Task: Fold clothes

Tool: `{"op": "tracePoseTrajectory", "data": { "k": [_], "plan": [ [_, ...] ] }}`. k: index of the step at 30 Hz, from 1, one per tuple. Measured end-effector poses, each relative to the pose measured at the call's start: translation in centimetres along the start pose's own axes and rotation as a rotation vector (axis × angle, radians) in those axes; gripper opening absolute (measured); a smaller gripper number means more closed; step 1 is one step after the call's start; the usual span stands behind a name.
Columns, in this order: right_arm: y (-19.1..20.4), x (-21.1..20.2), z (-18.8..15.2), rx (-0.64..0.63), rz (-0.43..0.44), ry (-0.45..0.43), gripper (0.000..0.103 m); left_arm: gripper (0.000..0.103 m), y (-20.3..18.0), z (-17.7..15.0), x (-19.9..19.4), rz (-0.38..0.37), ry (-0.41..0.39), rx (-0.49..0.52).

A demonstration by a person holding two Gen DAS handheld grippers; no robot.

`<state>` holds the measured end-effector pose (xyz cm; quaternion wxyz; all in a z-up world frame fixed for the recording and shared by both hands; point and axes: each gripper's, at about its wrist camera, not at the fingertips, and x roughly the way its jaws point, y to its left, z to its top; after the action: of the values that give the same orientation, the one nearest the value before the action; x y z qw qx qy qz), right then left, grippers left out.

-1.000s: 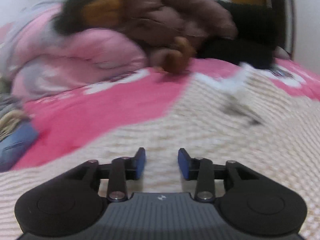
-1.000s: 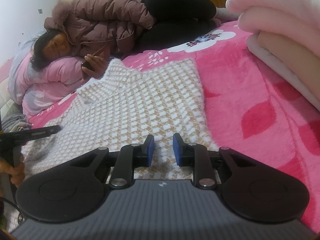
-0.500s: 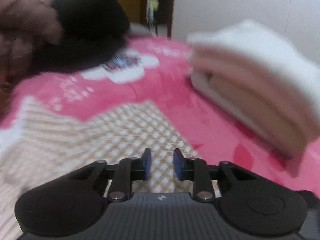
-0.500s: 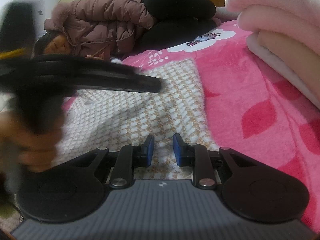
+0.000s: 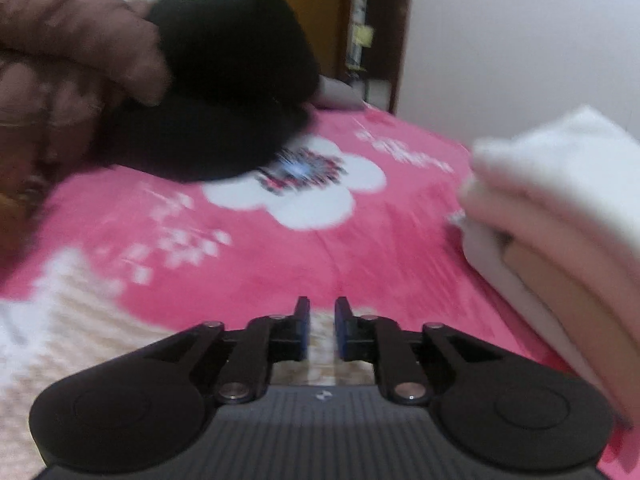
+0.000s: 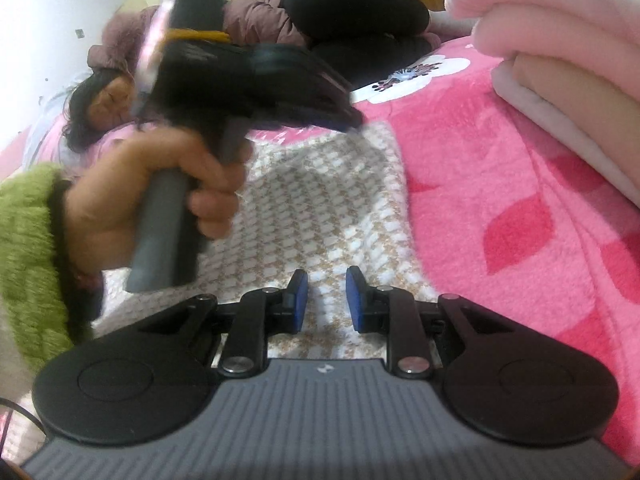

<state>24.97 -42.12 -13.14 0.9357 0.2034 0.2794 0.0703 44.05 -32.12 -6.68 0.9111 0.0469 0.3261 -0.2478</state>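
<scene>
Left gripper [image 5: 321,328] fingers closing, empty; right gripper [image 6: 326,300] narrow, empty; 1 knit garment [image 6: 320,200].

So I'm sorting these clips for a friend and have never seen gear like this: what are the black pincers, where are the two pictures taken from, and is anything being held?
There is no robot here. A person holds a hand-held gripper in each hand, and a wide-angle camera on each looks forward along its two blue-padded fingers. One picture is from the left gripper, the other from the right gripper. In the right view you see the person's left hand, in a green sleeve, carrying the other gripper across. Below lies a white-and-tan knitted garment spread on a pink flowered blanket, with folded blankets stacked to the right. Someone in a brown jacket lies at the far end. Neither gripper holds anything; the left one's jaws are closing on nothing.
</scene>
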Motion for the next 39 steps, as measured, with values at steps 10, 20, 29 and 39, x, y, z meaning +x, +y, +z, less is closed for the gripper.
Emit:
{"op": "tracePoseTrajectory", "data": {
  "k": [10, 20, 29, 39],
  "plan": [
    [-0.2, 0.0, 0.1, 0.013, 0.008, 0.0, 0.02, 0.018, 3.7, -10.3, -12.6, -0.028, 0.067, 0.07],
    [-0.5, 0.0, 0.2, 0.024, 0.015, -0.002, 0.02, 0.015, 13.5, -17.1, -20.0, 0.313, 0.011, -0.117],
    [-0.6, 0.0, 0.2, 0.033, 0.021, -0.003, 0.02, 0.028, 11.4, -18.5, -22.4, 0.23, -0.045, -0.048],
    [-0.8, 0.0, 0.2, 0.04, 0.028, -0.004, 0.02, 0.03, 16.0, -21.4, -25.2, 0.336, -0.038, -0.248]
  ]
}}
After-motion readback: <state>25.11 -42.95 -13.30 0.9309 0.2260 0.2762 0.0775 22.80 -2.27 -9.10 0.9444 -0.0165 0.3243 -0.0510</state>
